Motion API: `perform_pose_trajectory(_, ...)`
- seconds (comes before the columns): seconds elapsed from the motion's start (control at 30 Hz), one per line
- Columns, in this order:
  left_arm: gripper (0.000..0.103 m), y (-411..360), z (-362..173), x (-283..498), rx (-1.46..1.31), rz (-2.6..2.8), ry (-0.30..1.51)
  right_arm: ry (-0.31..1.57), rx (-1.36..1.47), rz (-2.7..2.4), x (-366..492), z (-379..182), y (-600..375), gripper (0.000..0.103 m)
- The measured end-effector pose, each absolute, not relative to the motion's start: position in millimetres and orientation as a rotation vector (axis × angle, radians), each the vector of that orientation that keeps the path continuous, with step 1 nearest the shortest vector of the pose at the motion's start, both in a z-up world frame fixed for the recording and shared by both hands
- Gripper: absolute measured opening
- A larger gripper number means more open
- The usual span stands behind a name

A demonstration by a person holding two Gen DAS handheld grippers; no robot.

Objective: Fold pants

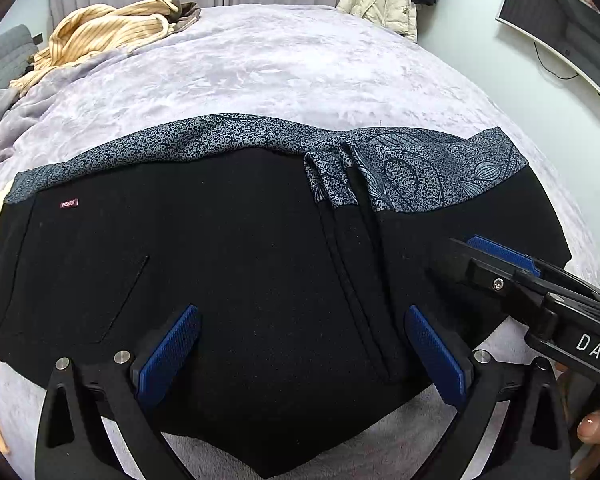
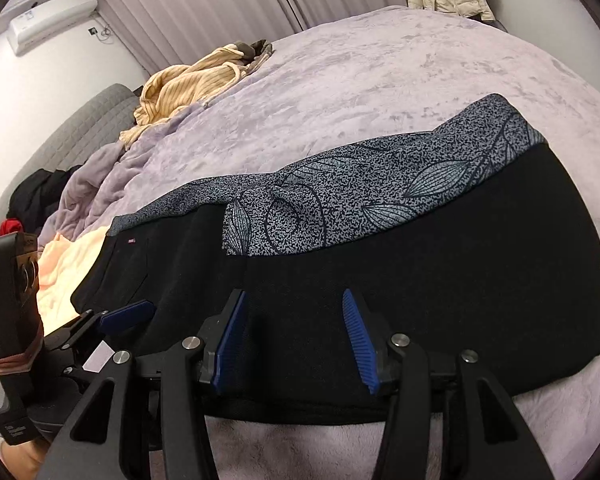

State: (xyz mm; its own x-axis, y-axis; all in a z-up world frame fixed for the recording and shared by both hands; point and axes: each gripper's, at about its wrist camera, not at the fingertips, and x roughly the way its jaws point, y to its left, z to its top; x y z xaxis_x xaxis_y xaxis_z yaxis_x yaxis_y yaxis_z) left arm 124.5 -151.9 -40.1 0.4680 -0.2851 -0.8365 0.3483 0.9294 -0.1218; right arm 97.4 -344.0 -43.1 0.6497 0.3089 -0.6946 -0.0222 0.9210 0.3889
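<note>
Pants [image 1: 228, 264] flat on the bed [image 1: 260, 64], both tongs empty.
Your left gripper [image 1: 300, 354] stands spread wide over the black fabric; your right gripper [image 2: 296, 340] stands half spread above the near edge, gripping nothing.

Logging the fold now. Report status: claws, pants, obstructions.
Left claw open, right claw open, both empty above the cloth. Black pants folded, flat on lilac blanket. Nothing in the way.
</note>
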Motion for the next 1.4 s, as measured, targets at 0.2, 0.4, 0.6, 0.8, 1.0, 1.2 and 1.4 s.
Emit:
perform_pose_trajectory(0.2, 0.102, -133.2, -29.4, 111.4, 0.136, -0.285, 1.008, 0.854, 0.355, 0.163, 92.9, -40.0, -338.9, 0.053)
perform_pose_trajectory(0.4, 0.102, -95.9, -28.2, 101.1, 0.082, -0.222, 1.042, 0.861, 0.285, 0.113, 86.2, -31.7, -312.0, 0.059)
perform_pose_trajectory(0.6, 0.102, -73.6, -24.7, 93.9, 0.084, -0.190, 1.037, 0.878, 0.113, 0.146, 74.4, -29.6, -257.6, 0.066)
perform_pose_trajectory(0.8, 0.102, -43.4, -23.8, 88.2, 0.042, -0.168, 1.035, 0.882, 0.032, 0.122, 69.9, -36.3, -241.6, 0.072)
perform_pose_trajectory(1.0, 0.102, -20.6, -22.1, 84.2, 0.020, -0.153, 1.028, 0.878, 0.040, 0.089, 67.8, -37.3, -240.8, 0.072)
perform_pose_trajectory(1.2, 0.102, 9.3, -24.1, 89.0, -0.064, -0.158, 1.023, 0.878, 0.016, 0.059, 66.6, -38.1, -236.2, 0.072)
perform_pose_trajectory(1.4, 0.102, 48.0, -25.5, 87.7, -0.218, -0.193, 1.000, 0.878, 0.003, 0.047, 66.0, -40.4, -234.7, 0.073)
